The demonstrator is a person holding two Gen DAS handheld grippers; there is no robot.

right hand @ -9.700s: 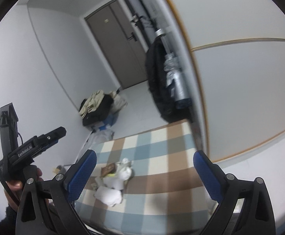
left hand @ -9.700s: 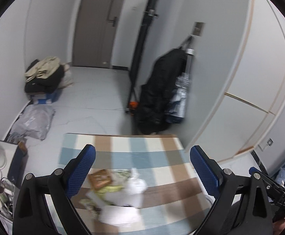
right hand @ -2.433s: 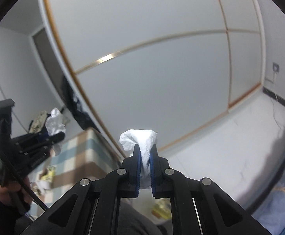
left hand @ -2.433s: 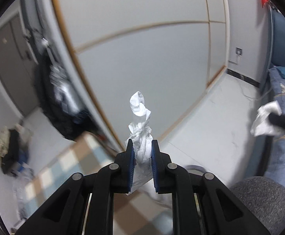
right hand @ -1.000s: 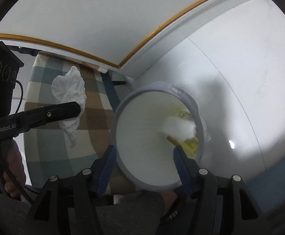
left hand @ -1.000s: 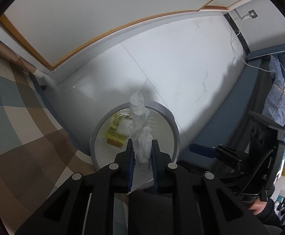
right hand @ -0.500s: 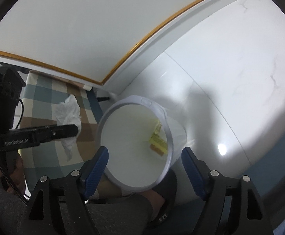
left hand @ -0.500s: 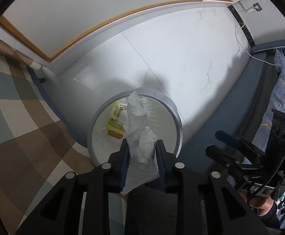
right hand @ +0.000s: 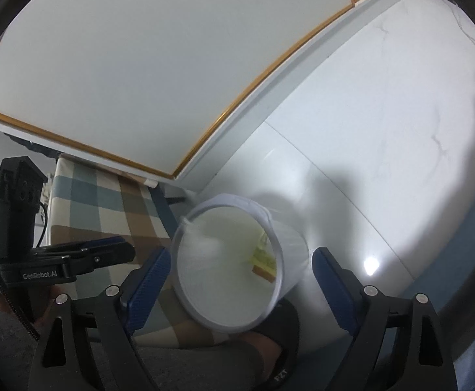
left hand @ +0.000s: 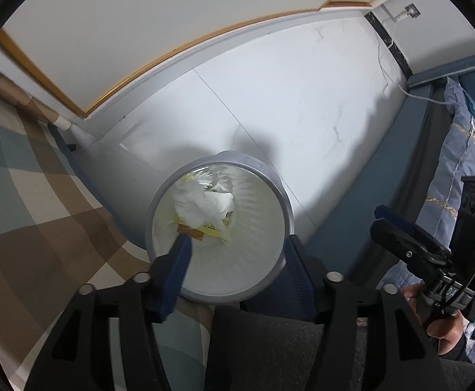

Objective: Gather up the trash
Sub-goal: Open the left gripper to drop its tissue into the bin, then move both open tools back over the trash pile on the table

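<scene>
A round bin [left hand: 270, 176] with a grey rim and a white liner stands on the floor under both grippers. A crumpled white tissue [left hand: 204, 207] lies in it on top of a yellow wrapper [left hand: 213, 234]. My left gripper [left hand: 239, 265] hangs over the bin's near rim with its jaws opening and nothing between them. The right wrist view shows the same bin [right hand: 291, 239], a pale blur of tissue [right hand: 203, 244] and the wrapper [right hand: 263, 257] inside. My right gripper [right hand: 240, 280] is above the bin, its jaws opening and empty. The left gripper [right hand: 125, 249] is beside it.
A checked cloth surface [left hand: 25, 195] lies left of the bin. A white wall panel with gold trim [left hand: 172, 55] runs behind. A blue bed with a pillow [left hand: 459, 163] is at the right. The person's grey trouser leg [left hand: 270, 352] and shoe [right hand: 279, 368] are close to the bin.
The left gripper opened and the tissue it held dropped into the bin. The right gripper opened wider and rose, so the bin looks smaller in its view.
</scene>
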